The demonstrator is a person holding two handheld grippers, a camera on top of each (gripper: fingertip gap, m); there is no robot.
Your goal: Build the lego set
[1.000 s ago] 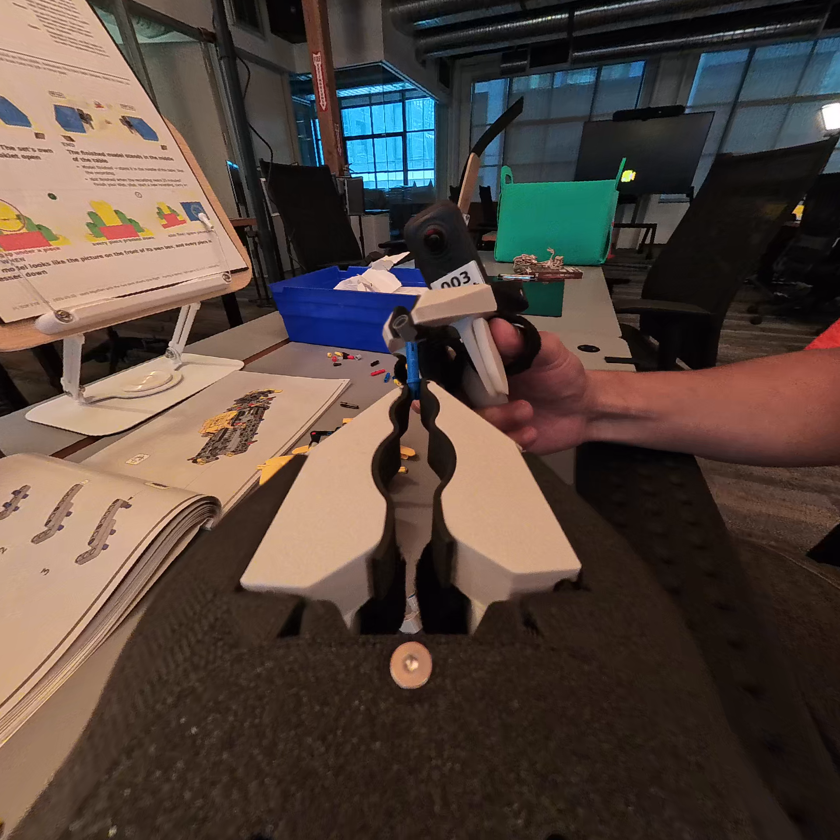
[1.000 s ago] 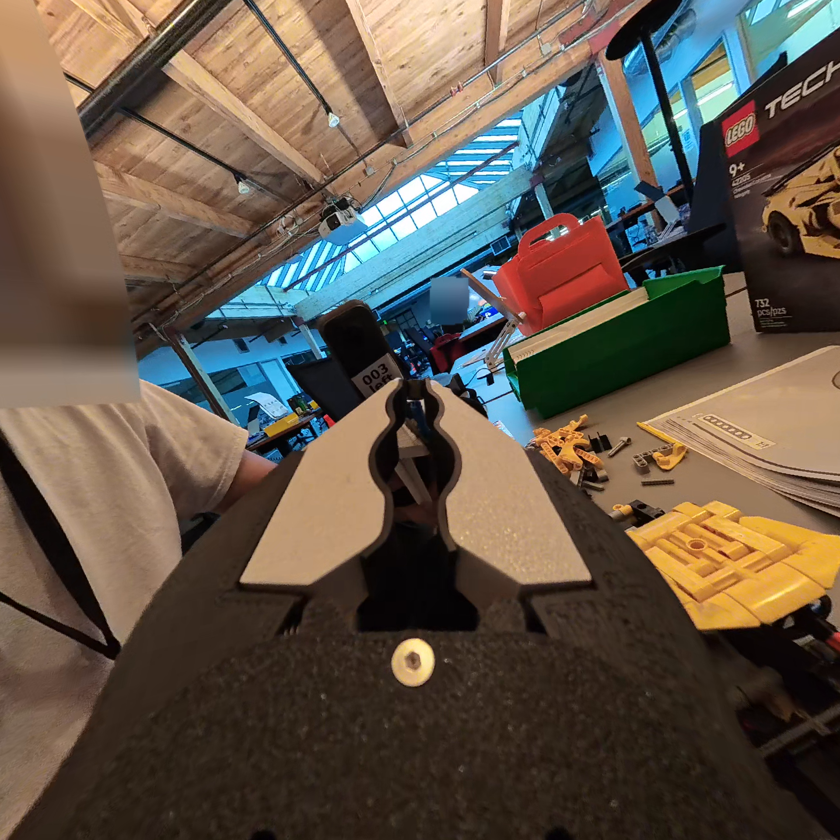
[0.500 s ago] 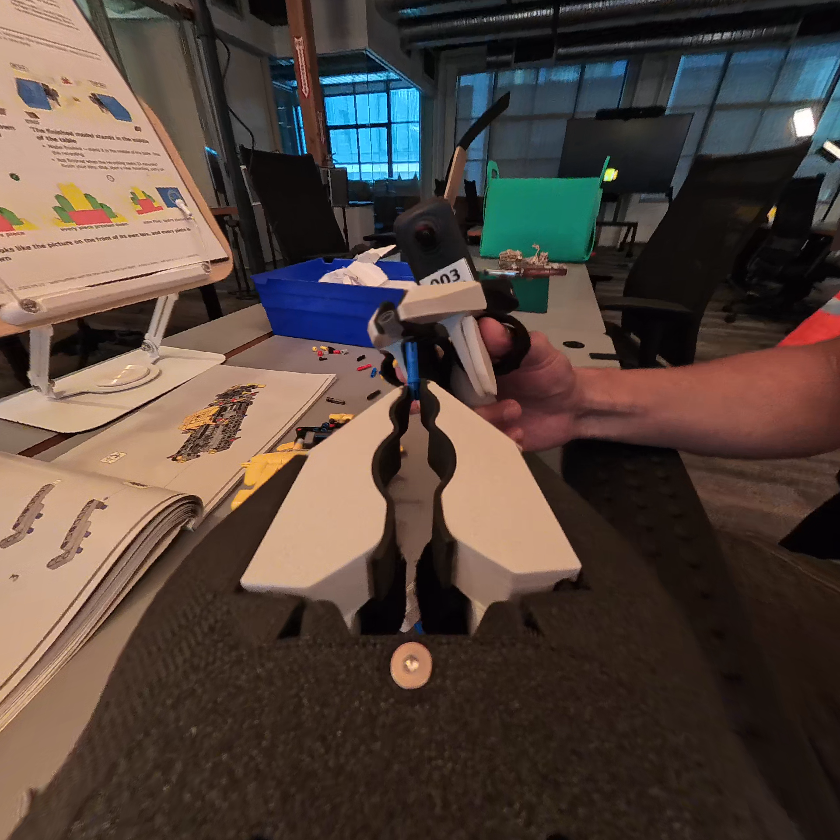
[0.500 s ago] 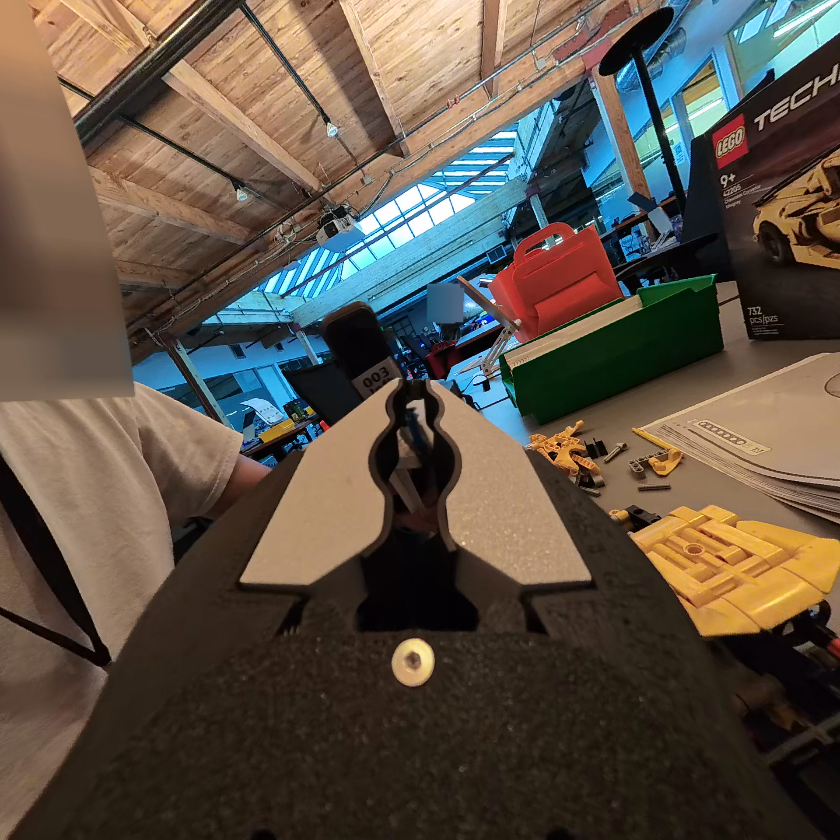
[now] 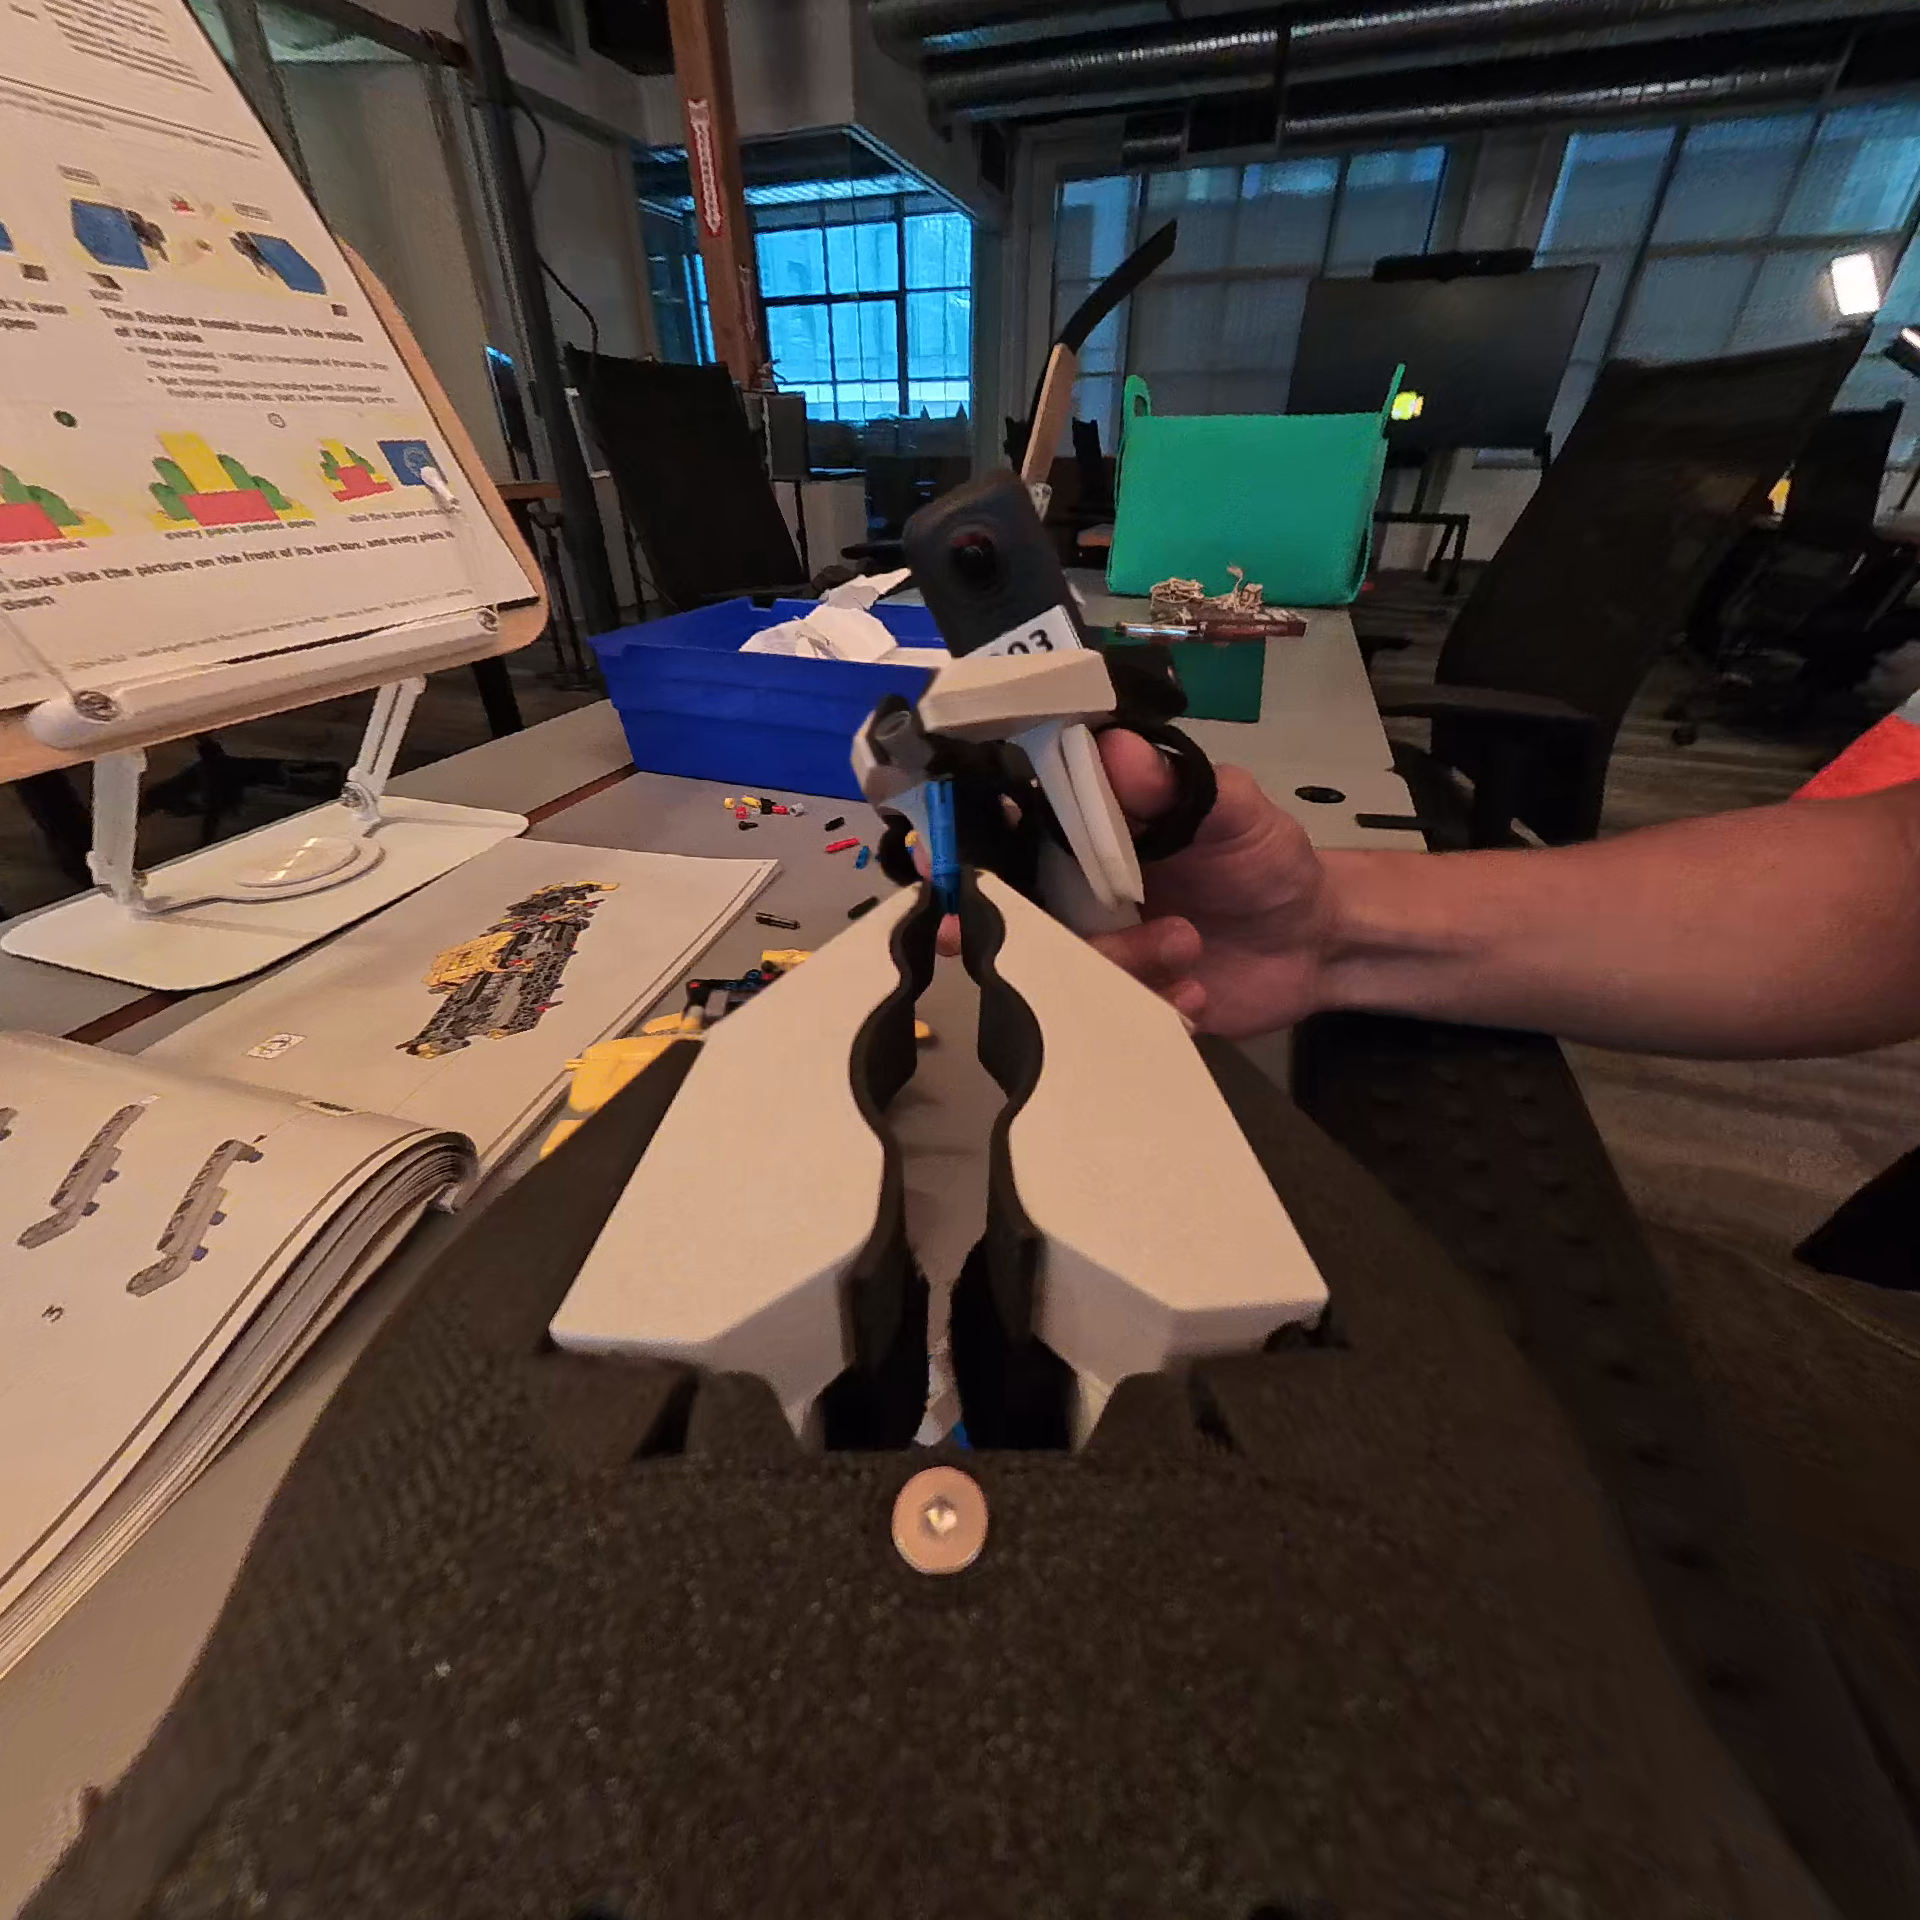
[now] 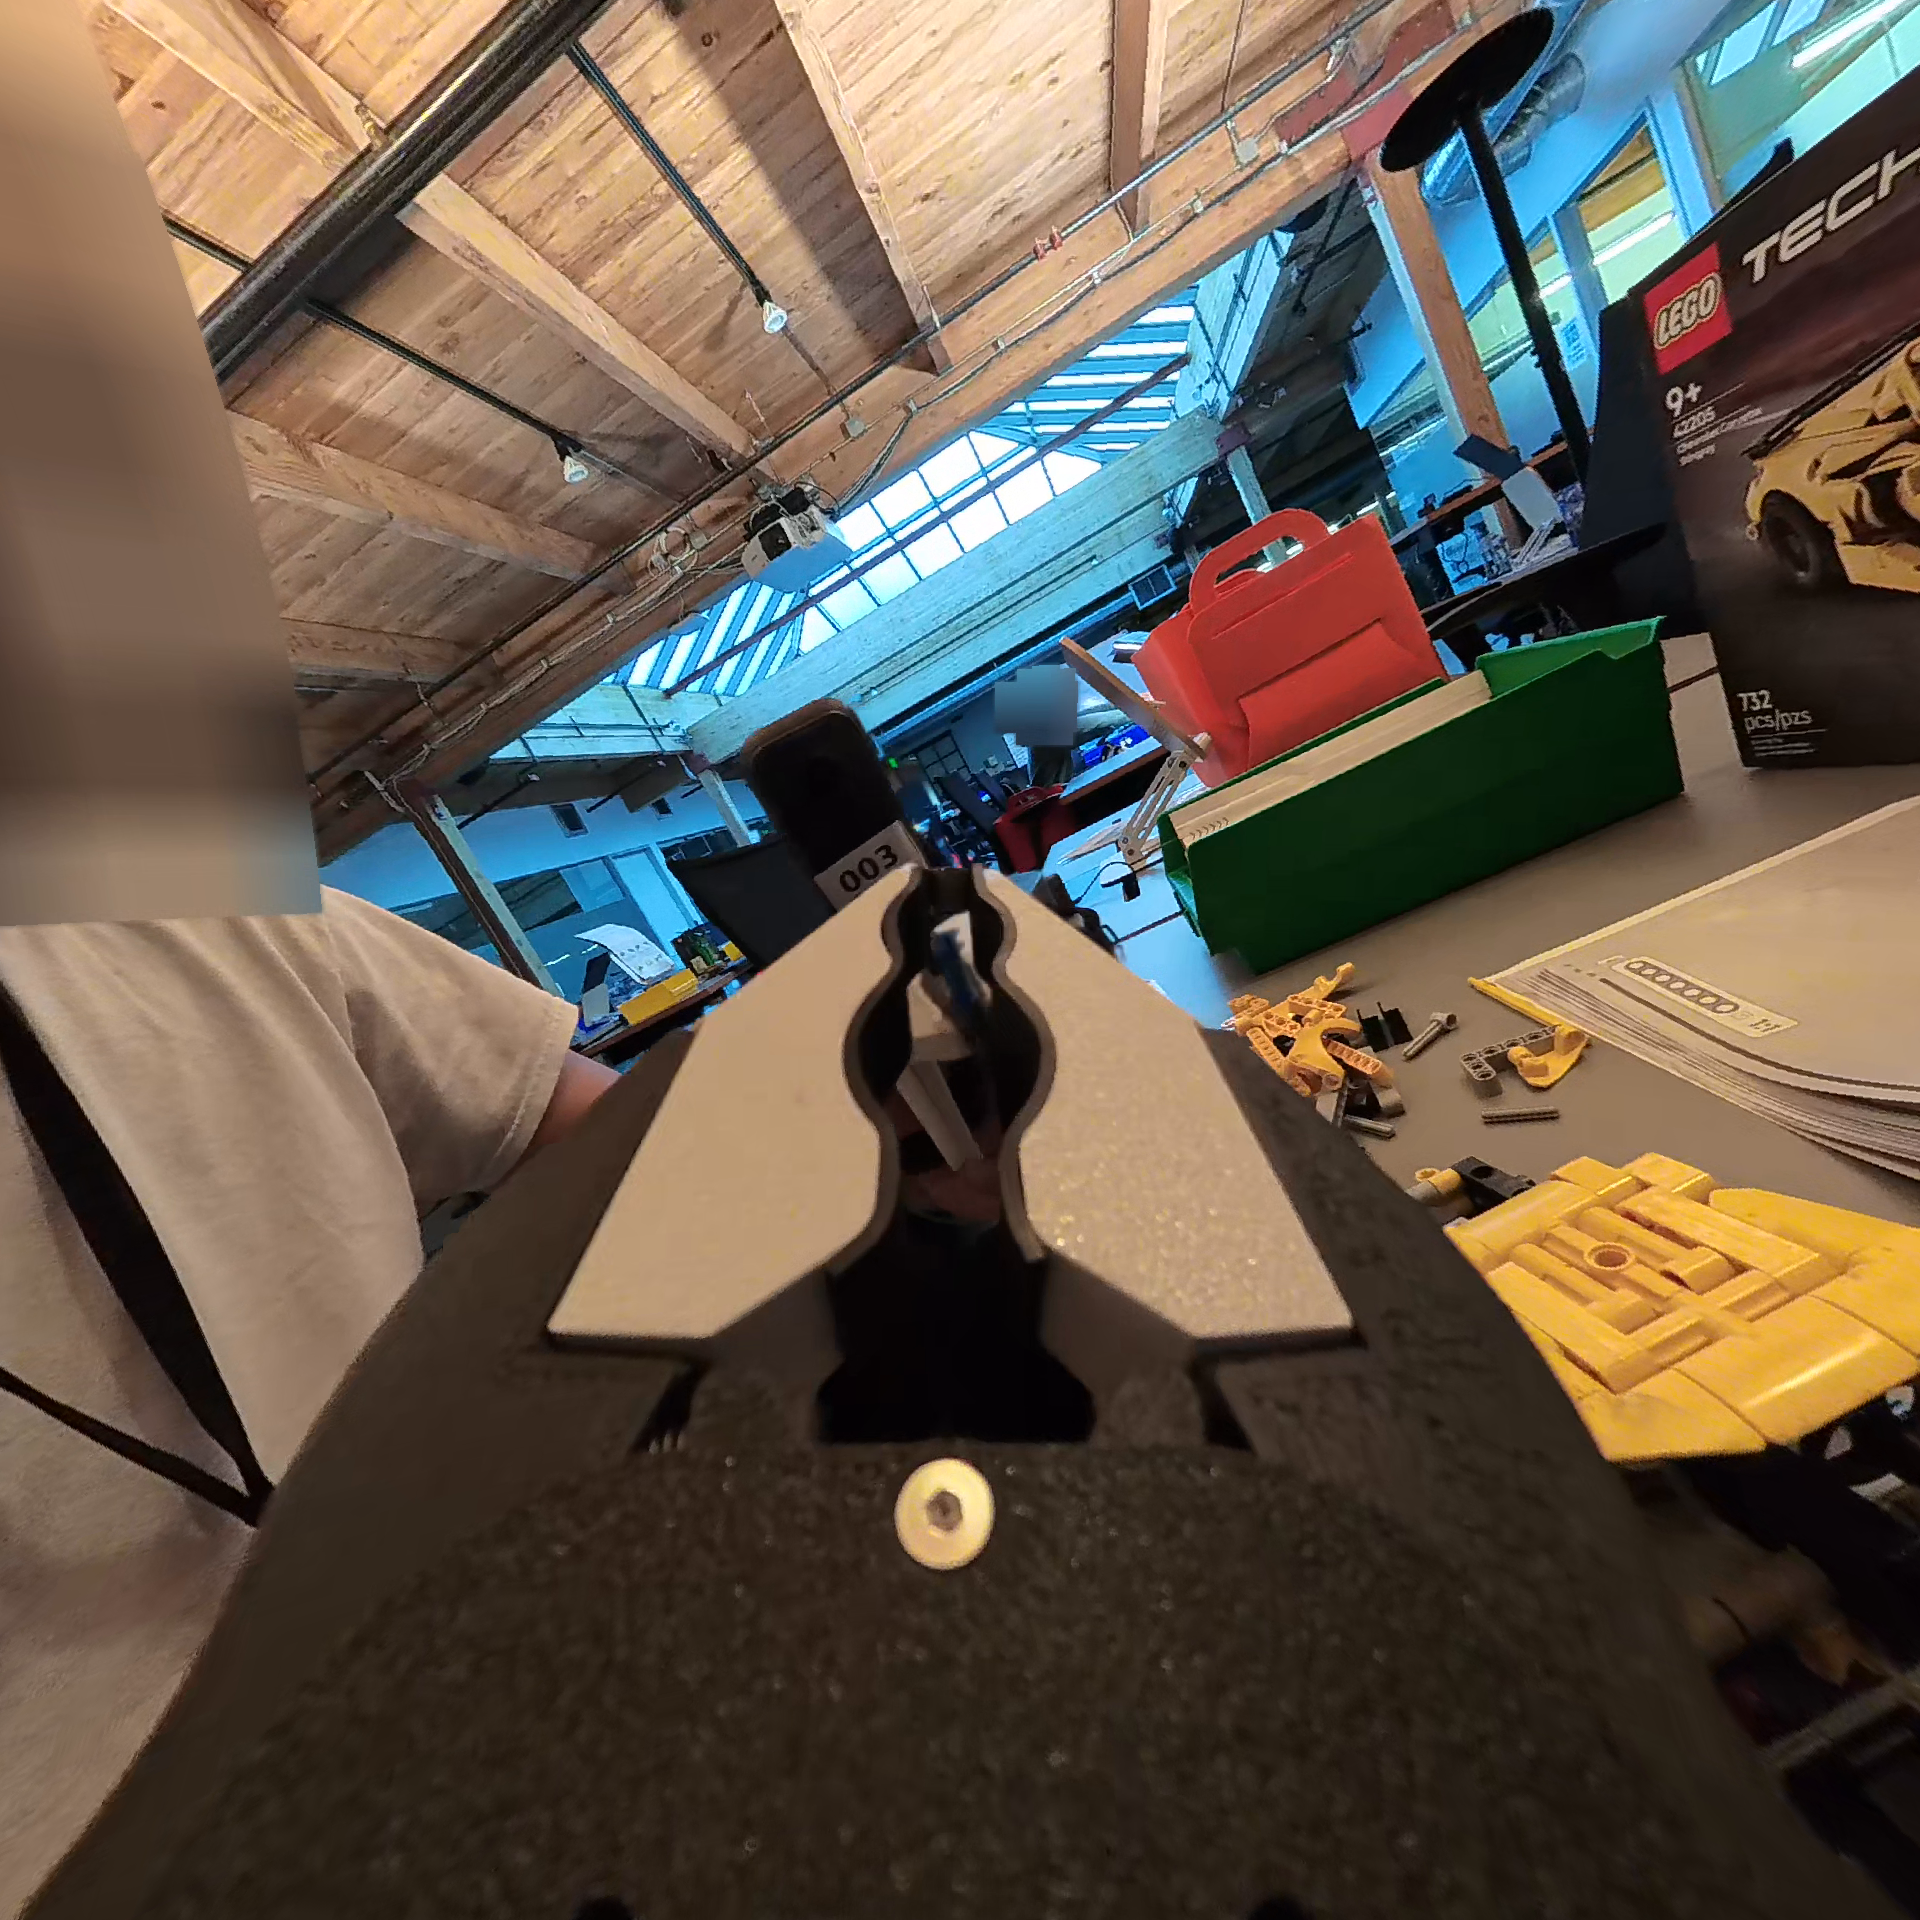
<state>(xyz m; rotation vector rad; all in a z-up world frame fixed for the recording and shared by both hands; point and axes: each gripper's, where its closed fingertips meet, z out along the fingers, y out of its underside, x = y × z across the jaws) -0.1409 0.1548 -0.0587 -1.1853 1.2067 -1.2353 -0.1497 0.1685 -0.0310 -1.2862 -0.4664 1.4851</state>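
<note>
In the left wrist view my left gripper (image 5: 940, 902) points at my right gripper (image 5: 914, 769), which a hand (image 5: 1226, 914) holds just beyond it. A thin blue pin (image 5: 941, 831) runs between the two. My left fingertips are closed on its lower end. Its upper end sits in a small grey piece (image 5: 891, 740) at the right gripper's tips. In the right wrist view my right gripper (image 6: 943, 885) is nearly closed at its tips. The blue pin (image 6: 954, 961) and the left gripper's white fingers (image 6: 935, 1101) show through the gap.
A partly built yellow car model (image 6: 1662, 1309) lies on the grey table, with loose pieces (image 6: 1340, 1049), booklets (image 6: 1766, 1029), a green bin (image 6: 1455, 810) and the set's box (image 6: 1808, 468). The left wrist view shows a blue bin (image 5: 748, 707), a sheet stand (image 5: 208, 416) and an open booklet (image 5: 156, 1226). The grippers are tip to tip, or close to it.
Both grippers stay joined at the blue pin. They have shifted only slightly, and the right gripper has tilted a little.
</note>
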